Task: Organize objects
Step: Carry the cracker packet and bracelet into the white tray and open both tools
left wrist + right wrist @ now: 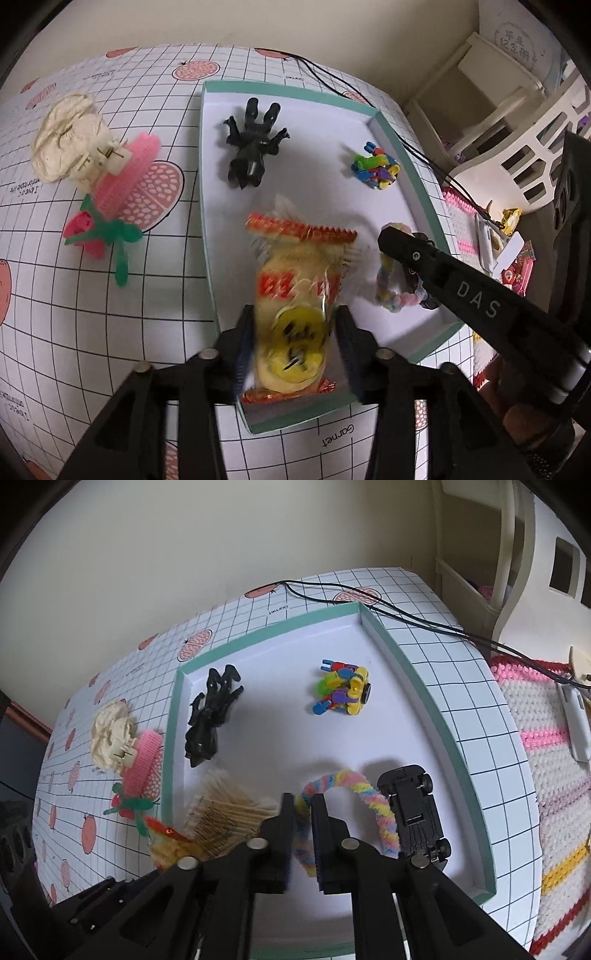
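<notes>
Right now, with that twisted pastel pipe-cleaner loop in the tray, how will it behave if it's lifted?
The pipe-cleaner loop looks fuzzy, so it probably won't slip between the right tool's pads. It is thin and arched, so likely very light and bendy, apt to deform when squeezed. It sits close beside the toy car, so lifting may nudge that.

Right gripper (pixel 303 834) over tray (pixel 410 672), jaws slightly apart w/ pastel fuzzy ring (pixel 364 794) between pads. Black toy car (pixel 415 808) just beside ring, on its right. Cotton swabs (pixel 221 812) at left. Black figure (pixel 208 716) & colourful block toy (pixel 341 690) further back.
</notes>
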{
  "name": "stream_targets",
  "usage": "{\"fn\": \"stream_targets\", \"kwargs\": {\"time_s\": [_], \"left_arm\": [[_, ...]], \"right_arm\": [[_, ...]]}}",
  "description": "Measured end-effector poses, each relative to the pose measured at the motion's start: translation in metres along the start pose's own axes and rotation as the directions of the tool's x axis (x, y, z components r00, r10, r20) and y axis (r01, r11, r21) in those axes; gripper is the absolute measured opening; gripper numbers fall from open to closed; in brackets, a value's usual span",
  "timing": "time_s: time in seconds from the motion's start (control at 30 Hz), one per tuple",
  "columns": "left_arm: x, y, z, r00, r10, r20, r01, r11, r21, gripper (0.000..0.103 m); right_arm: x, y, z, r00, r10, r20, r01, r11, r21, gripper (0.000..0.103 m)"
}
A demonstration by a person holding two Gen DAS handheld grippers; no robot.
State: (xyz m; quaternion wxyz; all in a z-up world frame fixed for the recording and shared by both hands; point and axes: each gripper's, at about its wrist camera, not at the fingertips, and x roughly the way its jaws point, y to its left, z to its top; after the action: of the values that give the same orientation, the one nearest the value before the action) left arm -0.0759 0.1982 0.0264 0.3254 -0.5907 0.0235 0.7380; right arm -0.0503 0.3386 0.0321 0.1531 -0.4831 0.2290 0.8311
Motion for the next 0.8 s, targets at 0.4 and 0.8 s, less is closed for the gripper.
{"fn": "stream_targets", "kwargs": {"time_s": [0.4, 0.8], "left_arm": [[-0.031, 0.005, -0.002, 0.997, -0.034, 0.065, 0.033, 0.999, 0.016, 0.059], [-0.045, 0.024, 0.011, 0.977, 0.050, 0.206, -0.048, 0.999, -0.016, 0.060]], "right_arm": [[-0.018, -0.001, 0.002, 0.998, 0.018, 0.063, -0.018, 1.000, 0.008, 0.023], [-0.016, 0.002, 0.001, 0.998, 0.021, 0.057, -0.020, 1.000, -0.016, 0.050]]}}
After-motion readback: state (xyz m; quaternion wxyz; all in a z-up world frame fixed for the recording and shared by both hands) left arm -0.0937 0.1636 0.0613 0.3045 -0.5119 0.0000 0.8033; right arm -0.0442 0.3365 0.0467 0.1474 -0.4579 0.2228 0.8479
